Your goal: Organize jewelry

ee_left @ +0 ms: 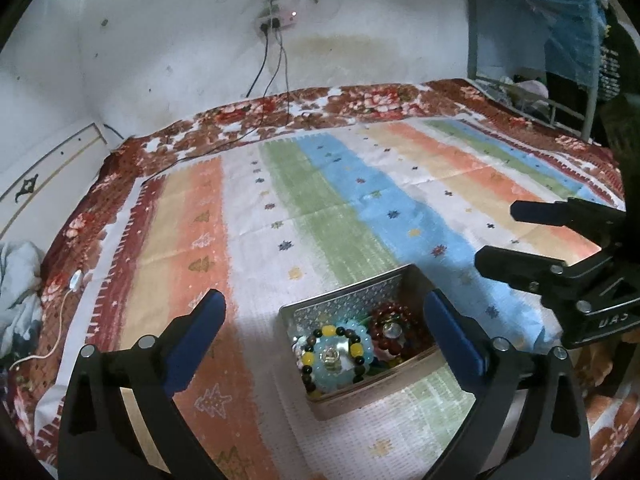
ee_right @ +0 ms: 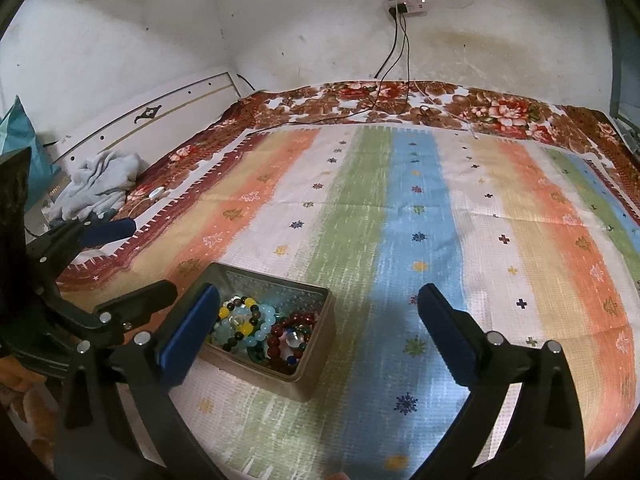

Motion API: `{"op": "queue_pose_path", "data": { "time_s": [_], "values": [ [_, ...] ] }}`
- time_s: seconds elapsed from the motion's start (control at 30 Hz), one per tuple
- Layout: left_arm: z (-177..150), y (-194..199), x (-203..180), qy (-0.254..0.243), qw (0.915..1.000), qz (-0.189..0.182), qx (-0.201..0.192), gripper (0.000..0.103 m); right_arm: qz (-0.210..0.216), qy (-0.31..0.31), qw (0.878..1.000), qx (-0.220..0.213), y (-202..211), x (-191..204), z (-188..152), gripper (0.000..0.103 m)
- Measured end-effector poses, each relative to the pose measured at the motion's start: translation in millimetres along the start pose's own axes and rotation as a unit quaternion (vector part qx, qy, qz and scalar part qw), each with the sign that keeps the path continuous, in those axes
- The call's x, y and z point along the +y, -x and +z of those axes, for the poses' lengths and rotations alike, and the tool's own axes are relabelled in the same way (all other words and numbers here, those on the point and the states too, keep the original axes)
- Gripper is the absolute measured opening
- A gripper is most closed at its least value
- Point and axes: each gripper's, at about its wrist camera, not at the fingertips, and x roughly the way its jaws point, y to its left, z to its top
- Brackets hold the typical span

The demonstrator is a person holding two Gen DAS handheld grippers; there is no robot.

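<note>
**Bead bracelets in tin, both grippers spread and empty**

Left wrist view: a bed against a stained white wall (ee_left: 168, 40), covered by a striped cloth (ee_left: 320, 208) in orange, green, blue and white over a floral blanket (ee_left: 360, 100). Cables hang from a wall socket (ee_left: 274, 20) down onto the bed. Near edge of cloth: a small metal tin (ee_left: 348, 296), lid off, holding bead bracelets, a pale blue one (ee_left: 340, 356) with a dark-and-yellow strand across it, a dark red one (ee_left: 394, 326) beside it. Left gripper (ee_left: 324, 320) hangs over the tin, blue-padded fingers wide apart, nothing between them; right finger overlaps the tin's right wall. Right gripper (ee_left: 496, 236) enters at right edge, fingers parted, empty.

Right wrist view: same bed, white headboard (ee_right: 152, 120) and a crumpled grey cloth (ee_right: 100, 184) at left. Right gripper (ee_right: 320, 312) spread wide, holding nothing; its left finger (ee_right: 188, 332) overlaps the tin's (ee_right: 316, 344) near-left corner. Bracelets lie piled inside the tin. Left gripper (ee_right: 132, 256) at left edge, fingers apart, empty
</note>
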Motion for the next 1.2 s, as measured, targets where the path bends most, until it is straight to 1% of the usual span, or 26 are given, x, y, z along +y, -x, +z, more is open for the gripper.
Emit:
{"op": "queue_pose_path", "data": {
  "time_s": [0.17,0.33,0.53,0.83,1.2],
  "values": [
    [0.5,0.8,5.4,0.022,0.9997,0.006,0.003,0.097,0.003,-0.004,1.0,0.004,-2.1,-2.4,-0.7,0.098],
    [1.4,1.6,4.8,0.016,0.9998,0.013,0.0,0.097,0.003,-0.005,1.0,0.009,-4.7,-3.8,-1.8,0.098],
    [0.8,4.6,1.7,0.006,0.9999,0.008,-0.007,0.097,0.004,-0.001,1.0,0.015,-6.9,-1.9,-3.4,0.098],
    [0.1,6.3,1.6,0.007,0.9999,-0.004,-0.013,0.097,0.004,-0.001,1.0,0.016,-7.3,-1.5,-3.7,0.098],
    [-0.5,6.8,3.0,0.011,0.9999,-0.001,-0.009,0.097,0.003,0.0,1.0,0.016,-7.9,-0.9,-4.2,0.098]
  ]
}}
